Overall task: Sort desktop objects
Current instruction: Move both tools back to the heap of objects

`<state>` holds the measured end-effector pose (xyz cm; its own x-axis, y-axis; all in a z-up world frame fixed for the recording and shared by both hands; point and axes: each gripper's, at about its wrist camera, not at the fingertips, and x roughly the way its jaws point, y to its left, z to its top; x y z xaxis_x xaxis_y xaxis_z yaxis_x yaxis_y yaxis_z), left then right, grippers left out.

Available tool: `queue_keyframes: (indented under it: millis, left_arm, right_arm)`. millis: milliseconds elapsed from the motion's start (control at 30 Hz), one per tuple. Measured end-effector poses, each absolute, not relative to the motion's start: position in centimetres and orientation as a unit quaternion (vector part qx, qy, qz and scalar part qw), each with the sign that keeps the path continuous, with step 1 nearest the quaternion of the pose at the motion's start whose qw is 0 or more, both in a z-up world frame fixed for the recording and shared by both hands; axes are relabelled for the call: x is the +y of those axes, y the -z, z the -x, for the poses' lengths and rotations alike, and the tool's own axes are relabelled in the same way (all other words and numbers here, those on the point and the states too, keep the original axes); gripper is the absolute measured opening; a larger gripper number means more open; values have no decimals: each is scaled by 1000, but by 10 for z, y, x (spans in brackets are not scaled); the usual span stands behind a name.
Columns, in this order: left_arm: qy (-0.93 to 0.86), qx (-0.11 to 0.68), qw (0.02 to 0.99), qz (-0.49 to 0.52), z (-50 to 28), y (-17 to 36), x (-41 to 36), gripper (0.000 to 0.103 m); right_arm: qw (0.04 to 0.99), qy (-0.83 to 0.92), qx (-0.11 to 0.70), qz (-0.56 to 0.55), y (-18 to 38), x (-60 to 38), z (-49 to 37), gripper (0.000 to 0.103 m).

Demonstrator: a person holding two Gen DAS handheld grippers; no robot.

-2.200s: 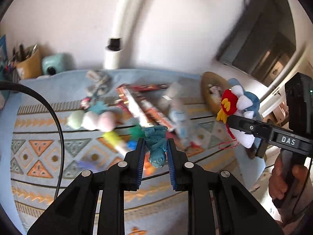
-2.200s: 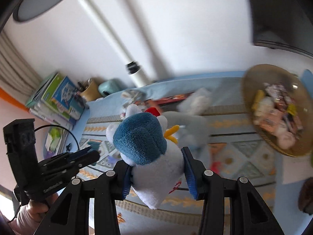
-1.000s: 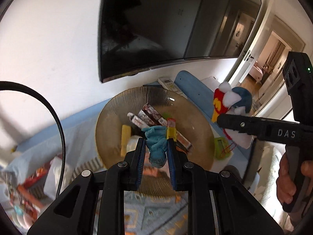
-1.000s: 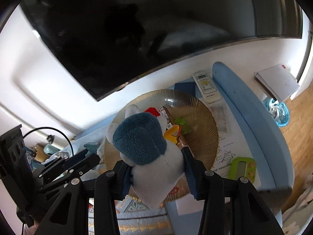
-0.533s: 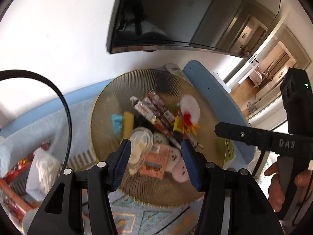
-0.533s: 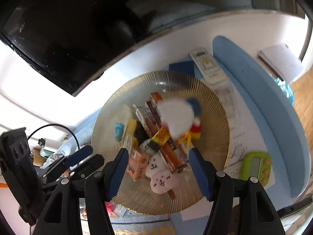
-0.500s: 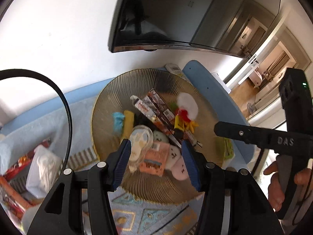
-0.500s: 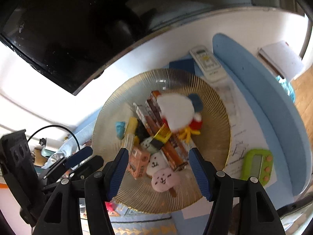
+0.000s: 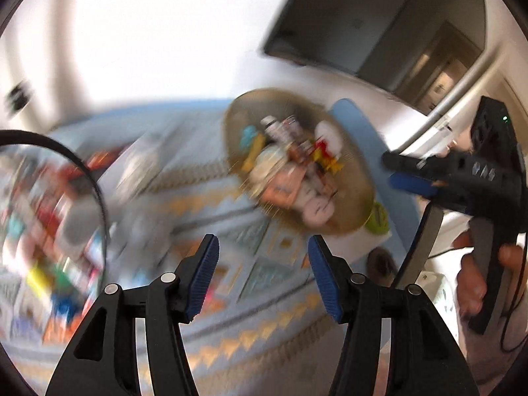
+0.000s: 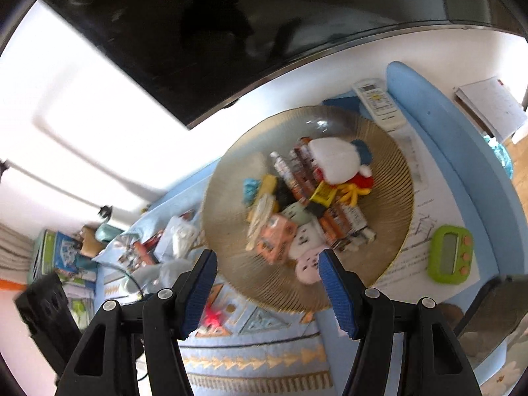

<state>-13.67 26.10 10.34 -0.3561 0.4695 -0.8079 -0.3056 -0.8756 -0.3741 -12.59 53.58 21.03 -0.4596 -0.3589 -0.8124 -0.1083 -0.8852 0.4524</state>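
A ribbed golden plate point(image 10: 392, 231) holds several sorted items. The white and blue plush bird point(image 10: 336, 158) lies on top at the back, and the small teal figure point(image 10: 250, 188) lies at the left. The same plate point(image 9: 349, 221) shows blurred in the left wrist view. My right gripper point(image 10: 267, 280) is open and empty above the plate's near edge. My left gripper point(image 9: 262, 270) is open and empty over the patterned cloth point(image 9: 264, 336), left of the plate. Blurred loose objects point(image 9: 43, 204) lie at the far left.
A green timer point(image 10: 450, 254) and papers lie right of the plate. A white remote point(image 10: 378, 102) lies behind it. A dark screen point(image 10: 231, 26) hangs on the wall. Books point(image 10: 62, 260) and a cup stand at the far left. The right gripper point(image 9: 462, 178) shows at the left view's right edge.
Both grippers opened and dropped the teal figure and plush bird onto the plate. The left gripper has since swung left, away from the plate; the right has pulled back slightly.
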Motion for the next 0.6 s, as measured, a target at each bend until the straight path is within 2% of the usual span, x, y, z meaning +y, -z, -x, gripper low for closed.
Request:
queue_keyframes:
  millis: [333, 600]
  left_arm:
    - [-829, -208, 53, 517, 73, -76, 98, 54]
    - [-823, -214, -39, 525, 44, -46, 2, 54]
  right_arm:
    - [130, 801, -203, -547, -206, 473, 96, 63]
    - [160, 790, -175, -566, -200, 407, 76, 63]
